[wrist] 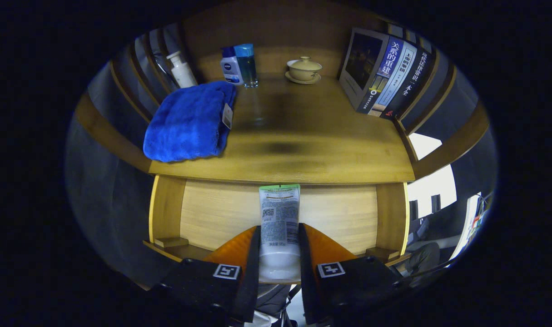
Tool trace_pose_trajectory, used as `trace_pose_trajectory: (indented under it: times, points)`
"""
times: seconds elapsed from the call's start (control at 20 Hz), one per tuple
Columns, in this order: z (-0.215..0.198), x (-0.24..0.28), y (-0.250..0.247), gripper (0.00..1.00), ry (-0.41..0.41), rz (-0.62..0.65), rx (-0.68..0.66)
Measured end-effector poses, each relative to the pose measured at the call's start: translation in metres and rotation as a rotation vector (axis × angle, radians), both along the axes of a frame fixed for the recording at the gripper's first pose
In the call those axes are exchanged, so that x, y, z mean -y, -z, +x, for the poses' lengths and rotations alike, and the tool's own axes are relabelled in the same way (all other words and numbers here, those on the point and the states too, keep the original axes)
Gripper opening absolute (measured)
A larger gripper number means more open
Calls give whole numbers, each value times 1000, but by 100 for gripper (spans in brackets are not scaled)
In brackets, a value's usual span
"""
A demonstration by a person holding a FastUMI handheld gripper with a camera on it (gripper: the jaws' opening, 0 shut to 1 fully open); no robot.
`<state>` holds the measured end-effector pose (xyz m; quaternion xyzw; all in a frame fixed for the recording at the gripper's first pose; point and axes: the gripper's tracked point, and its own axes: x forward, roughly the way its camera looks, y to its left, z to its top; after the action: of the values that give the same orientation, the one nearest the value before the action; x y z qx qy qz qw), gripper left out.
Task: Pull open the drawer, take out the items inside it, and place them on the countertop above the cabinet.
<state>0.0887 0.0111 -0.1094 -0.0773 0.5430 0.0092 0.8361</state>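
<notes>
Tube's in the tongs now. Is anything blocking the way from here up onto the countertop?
Nothing visible blocks it. The tongs grip the tube in front of the countertop's front edge, and the wood straight beyond is bare. The blue towel lies off to the left; bottles, lidded cup and books stand at the back.

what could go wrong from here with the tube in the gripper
1. The gripper pinches the tube only near its lower end, so it may tilt or slip on the way up.
2. The tube's top sits right below the countertop front edge; lifting straight up could knock it loose.
3. The towel and bottles crowd the left, so setting down there could topple something.
</notes>
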Motion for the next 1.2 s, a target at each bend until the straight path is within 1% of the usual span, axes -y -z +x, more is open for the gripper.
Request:
trace_pose_trajectory:
  times: [0.1, 0.25, 0.45, 0.8, 1.05, 1.2]
  points:
    - [2, 0, -11, 48, -5, -5, 23]
    - [6, 0, -30, 48, 9, 5, 61]
    - [32, 4, -41, 48, 14, 0, 107]
    - [106, -6, -29, 48, 44, 59, 178]
    - [151, -12, -4, 48, 76, 106, 197]
    - [173, -2, 12, 48, 95, 94, 213]
